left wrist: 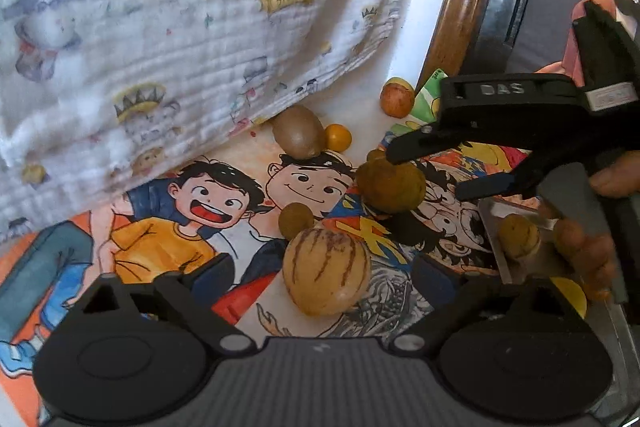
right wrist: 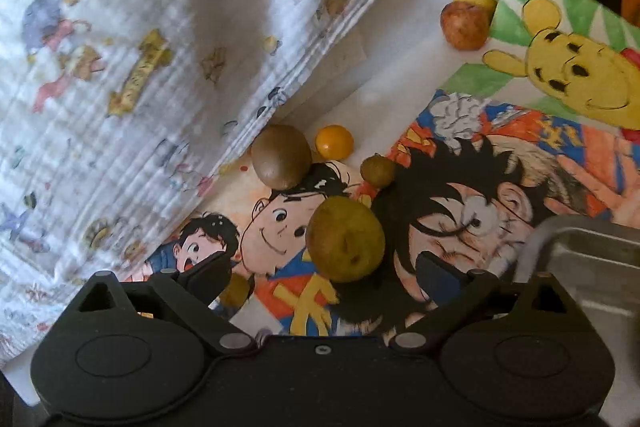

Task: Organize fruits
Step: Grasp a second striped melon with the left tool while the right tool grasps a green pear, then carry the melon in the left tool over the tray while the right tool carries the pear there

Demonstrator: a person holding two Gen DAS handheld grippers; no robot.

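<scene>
A striped pale-yellow melon-like fruit (left wrist: 326,271) lies on the cartoon mat (left wrist: 168,243), between the spread fingers of my left gripper (left wrist: 320,265), which is open and not touching it. A round olive-brown fruit (right wrist: 346,239) sits between the wide-apart fingers of my right gripper (right wrist: 322,267), also open. From the left wrist view, the right gripper (left wrist: 424,173) reaches in from the right, one finger on each side of that olive-brown fruit (left wrist: 390,183). Farther back lie a kiwi (right wrist: 281,161), a small orange fruit (right wrist: 334,142) and a reddish fruit (right wrist: 464,25).
A metal tray (right wrist: 592,251) stands at the right; in the left view a small brown fruit (left wrist: 518,235) lies in it beside a hand (left wrist: 588,255). Two small brown fruits (left wrist: 295,220) (right wrist: 378,169) lie on the mat. A printed white cloth (left wrist: 160,27) is heaped at the left.
</scene>
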